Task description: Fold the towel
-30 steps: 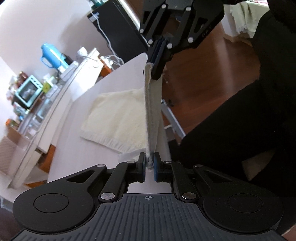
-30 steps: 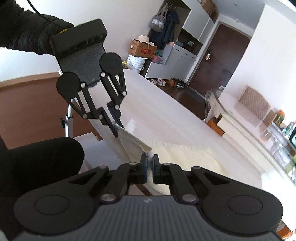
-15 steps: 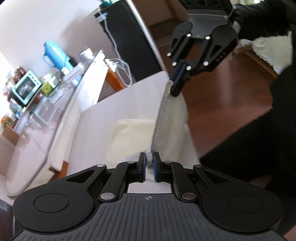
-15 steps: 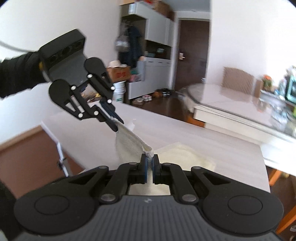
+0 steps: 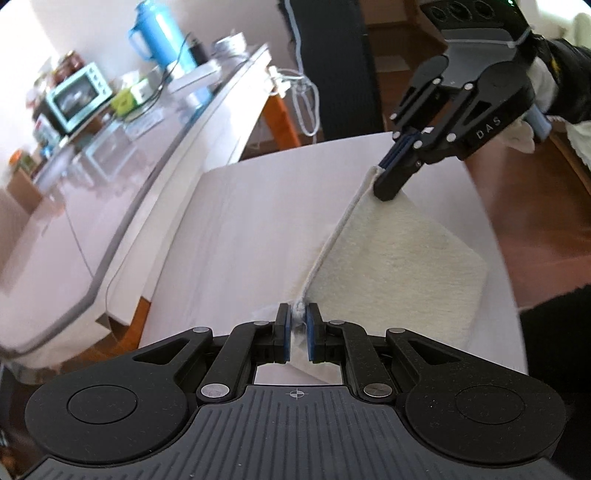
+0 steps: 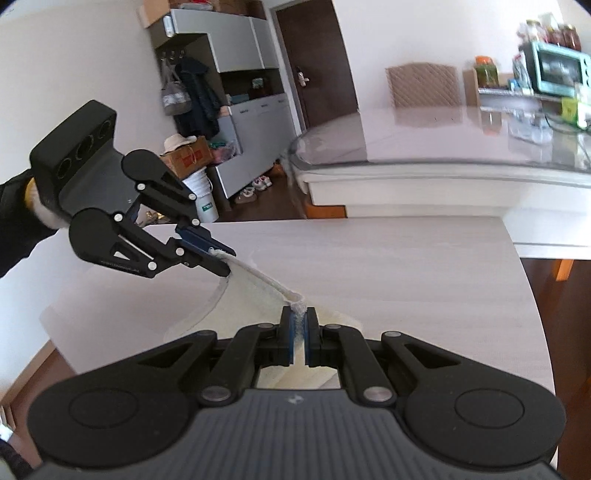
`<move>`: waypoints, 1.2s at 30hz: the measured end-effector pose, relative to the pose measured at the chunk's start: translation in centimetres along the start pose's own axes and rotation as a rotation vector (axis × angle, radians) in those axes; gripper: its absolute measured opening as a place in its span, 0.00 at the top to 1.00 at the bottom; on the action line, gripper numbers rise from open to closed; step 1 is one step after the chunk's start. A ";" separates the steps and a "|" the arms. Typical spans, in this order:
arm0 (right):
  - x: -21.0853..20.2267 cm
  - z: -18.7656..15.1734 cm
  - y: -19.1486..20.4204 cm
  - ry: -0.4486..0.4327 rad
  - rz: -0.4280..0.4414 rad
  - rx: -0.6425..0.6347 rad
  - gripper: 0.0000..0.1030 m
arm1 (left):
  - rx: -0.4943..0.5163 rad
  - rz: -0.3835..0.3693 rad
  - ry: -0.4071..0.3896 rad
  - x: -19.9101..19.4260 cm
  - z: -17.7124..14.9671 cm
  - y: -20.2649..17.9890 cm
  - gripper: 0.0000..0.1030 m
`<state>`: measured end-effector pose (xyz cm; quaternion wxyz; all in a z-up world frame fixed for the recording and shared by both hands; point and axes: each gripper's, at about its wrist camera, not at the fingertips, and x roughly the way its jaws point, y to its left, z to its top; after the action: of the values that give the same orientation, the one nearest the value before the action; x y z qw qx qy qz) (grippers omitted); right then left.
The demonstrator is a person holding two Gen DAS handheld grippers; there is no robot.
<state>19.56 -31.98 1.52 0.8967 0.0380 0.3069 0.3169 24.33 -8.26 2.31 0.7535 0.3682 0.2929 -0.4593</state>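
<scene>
Above a pale table (image 5: 258, 221), the left gripper (image 5: 298, 317) and right gripper (image 6: 299, 321) each pinch a corner of the cream towel (image 5: 399, 258), its hemmed edge stretched taut between them.

The white table (image 6: 406, 266) lies bare ahead of and beside the towel (image 5: 399, 254) — open room to pass. Beyond its far edge stands a glass-topped table (image 6: 443, 140) — cluttered along its far side with a toaster oven (image 5: 79, 94) and a blue kettle (image 5: 160, 33).

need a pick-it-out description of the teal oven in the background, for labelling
Behind the pale work table runs a long glossy counter. Near its cluttered far end sits the toaster oven: a small teal box with a dark glass door, squarer than the tall blue kettle nearby.
</scene>
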 end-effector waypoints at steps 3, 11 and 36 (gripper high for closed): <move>1.5 -0.2 -1.1 0.044 -0.022 0.016 0.94 | -0.027 -0.003 0.028 1.7 -0.3 0.8 0.91; 3.4 -1.6 -0.8 0.108 -0.131 -0.041 0.87 | -0.088 0.020 0.057 3.3 -2.1 1.0 0.79; 4.1 -1.7 1.4 0.087 -0.172 -0.059 0.83 | -0.348 0.129 -0.041 3.2 -3.3 0.4 0.61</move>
<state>20.33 -28.67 -1.69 0.9071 -0.0289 0.3381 0.2492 25.60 -6.93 -1.88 0.8396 0.2409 0.3282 -0.3597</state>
